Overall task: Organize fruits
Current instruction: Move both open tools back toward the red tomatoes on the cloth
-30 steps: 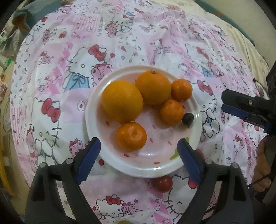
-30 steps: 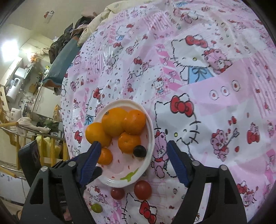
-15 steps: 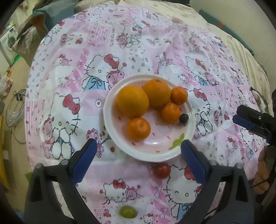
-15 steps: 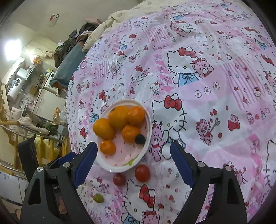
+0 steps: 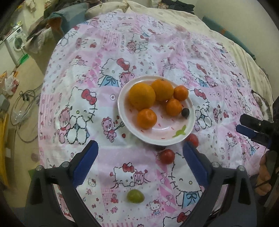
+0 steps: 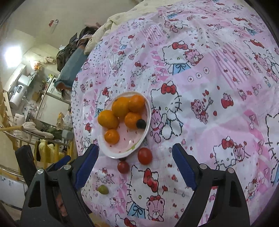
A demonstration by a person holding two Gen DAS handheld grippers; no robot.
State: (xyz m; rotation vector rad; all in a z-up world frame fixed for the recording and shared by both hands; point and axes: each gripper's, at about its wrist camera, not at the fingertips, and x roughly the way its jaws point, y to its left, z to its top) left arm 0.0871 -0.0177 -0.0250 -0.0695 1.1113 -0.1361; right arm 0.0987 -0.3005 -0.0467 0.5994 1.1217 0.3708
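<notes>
A white plate (image 5: 189, 120) (image 6: 122, 150) on the pink Hello Kitty cloth holds several oranges (image 5: 142, 96) (image 6: 120, 106) and a dark grape (image 5: 185, 112) (image 6: 140, 123). Two red tomatoes (image 5: 167, 156) (image 6: 144, 155) and a green fruit (image 5: 135, 196) (image 6: 102, 189) lie on the cloth in front of the plate. A second tomato (image 5: 192, 139) (image 6: 123, 166) sits by the rim. My left gripper (image 5: 139, 160) is open and empty, held above the near tomato. My right gripper (image 6: 135, 163) is open and empty, above the tomatoes; it also shows at the right edge of the left wrist view (image 5: 254, 129).
The cloth covers a bed or round surface (image 5: 122, 52) with cream bedding (image 5: 157, 8) at the far side. The left edge drops to a floor with cables (image 5: 22, 108), a washing machine (image 5: 15, 43) and clutter (image 6: 34, 104).
Both grippers have pulled back and up from the plate, so the plate looks smaller and the tomatoes and green fruit have come into view. Both stay open.
</notes>
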